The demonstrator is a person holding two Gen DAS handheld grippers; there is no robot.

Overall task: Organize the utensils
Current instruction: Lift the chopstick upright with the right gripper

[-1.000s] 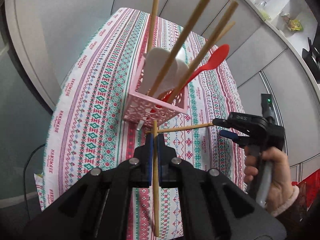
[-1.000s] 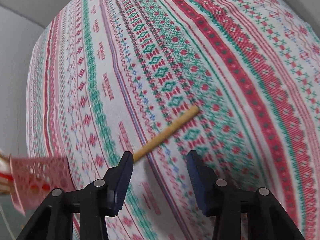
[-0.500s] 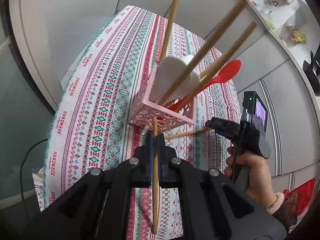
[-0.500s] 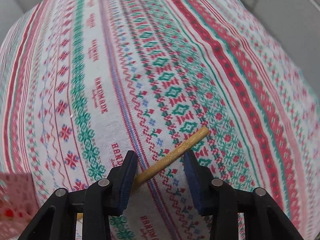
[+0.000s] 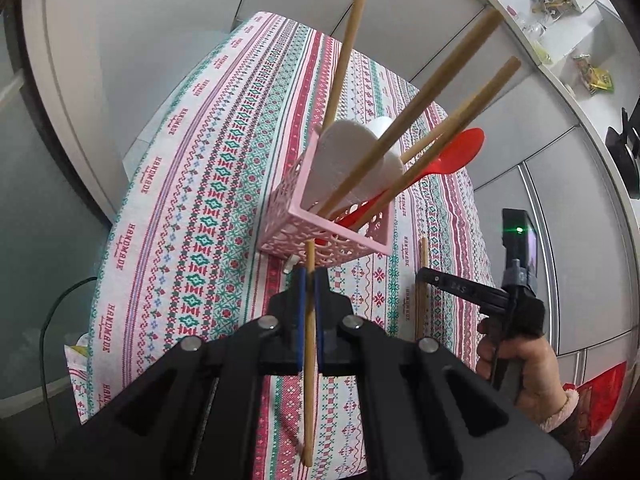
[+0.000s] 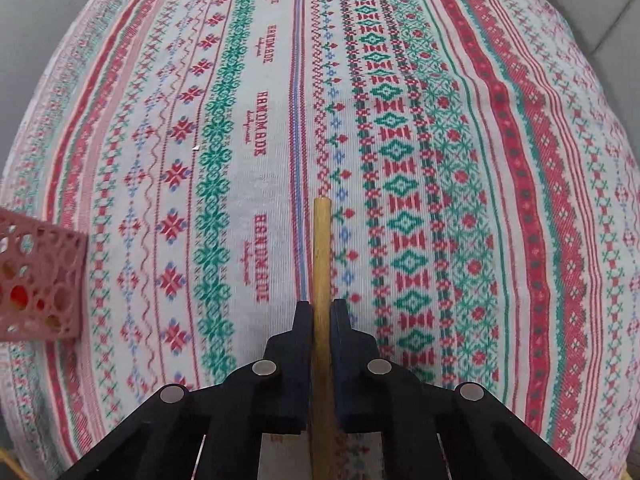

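Both hand-held grippers are pinching wooden chopsticks. Nearest in the left wrist view, the left hand-held gripper (image 5: 307, 280) has its blue pads pressed tight on a chopstick (image 5: 308, 360) that runs lengthwise between them, its tip poking out just short of the pink basket (image 5: 324, 242). To the right, a person's hand (image 5: 520, 364) holds the right hand-held gripper (image 5: 421, 276), which grips a second chopstick (image 5: 420, 300) standing nearly upright over the patterned cloth (image 5: 192, 216) on the bench. In the right wrist view that hand-held gripper (image 6: 321, 312) is clamped on its chopstick (image 6: 322, 248), the stick running straight out past the fingertips above the cloth (image 6: 440, 120); a corner of the basket (image 6: 40, 280) shows at the left edge. Farther out, the perforated basket stands on the cloth and holds several long chopsticks (image 5: 404, 128) leaning right, a red spoon (image 5: 452, 156) and a white utensil (image 5: 352, 148). Beyond the bench are grey panel walls (image 5: 132, 40).
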